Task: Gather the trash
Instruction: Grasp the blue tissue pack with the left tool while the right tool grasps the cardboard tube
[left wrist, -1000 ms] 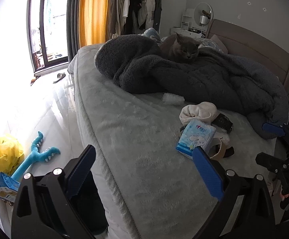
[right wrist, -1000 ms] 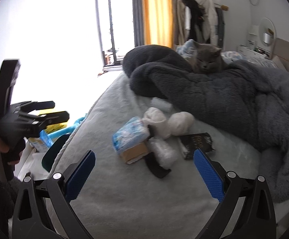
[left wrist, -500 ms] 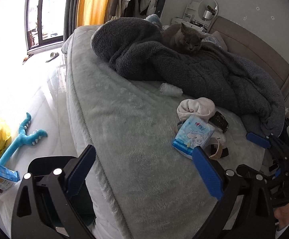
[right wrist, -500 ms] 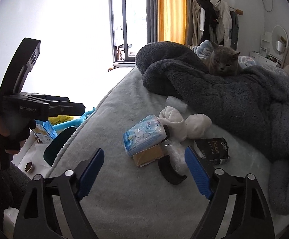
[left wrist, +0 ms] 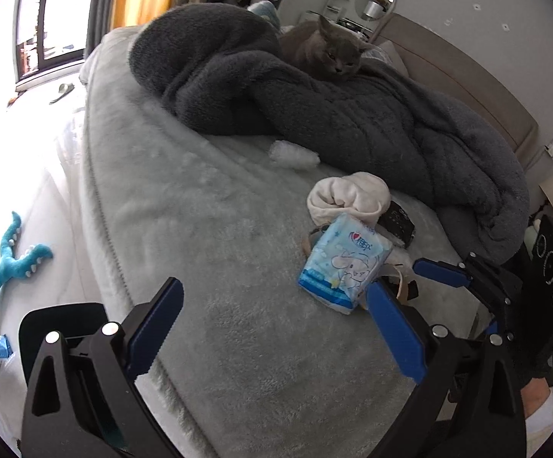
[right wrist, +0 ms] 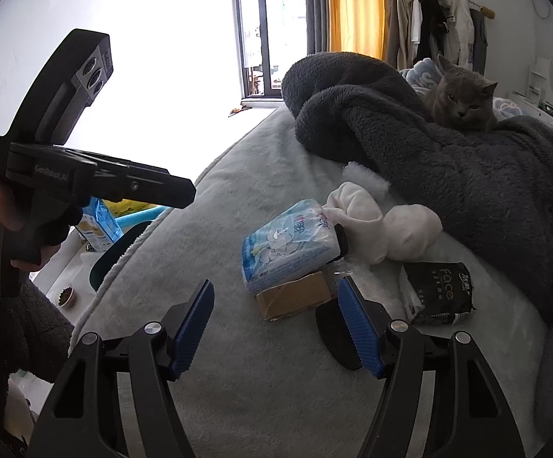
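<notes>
A pile of litter lies on the grey bed [left wrist: 207, 229]: a blue tissue pack [left wrist: 343, 263] [right wrist: 287, 244], a brown cardboard piece [right wrist: 295, 297], white balled socks [left wrist: 349, 194] [right wrist: 383, 229], a black "face" packet [right wrist: 440, 290], clear plastic wrap [right wrist: 364, 173] [left wrist: 293, 154] and a black curved piece [right wrist: 337, 339]. My left gripper [left wrist: 276, 328] is open and empty, low over the bed's near edge, left of the pack. My right gripper [right wrist: 276, 328] is open and empty, just short of the cardboard; it also shows in the left wrist view [left wrist: 448, 273].
A grey cat [right wrist: 463, 99] lies on the dark fleece blanket [left wrist: 314, 114] at the back. A dark bin [right wrist: 120, 248] [left wrist: 62, 328] stands on the floor by the bed. A blue toy [left wrist: 5, 267] and a carton [right wrist: 100, 225] lie on the floor.
Both grippers have moved forward toward the pile on the bed. The right gripper's jaws have narrowed somewhat. Nothing was picked up.
</notes>
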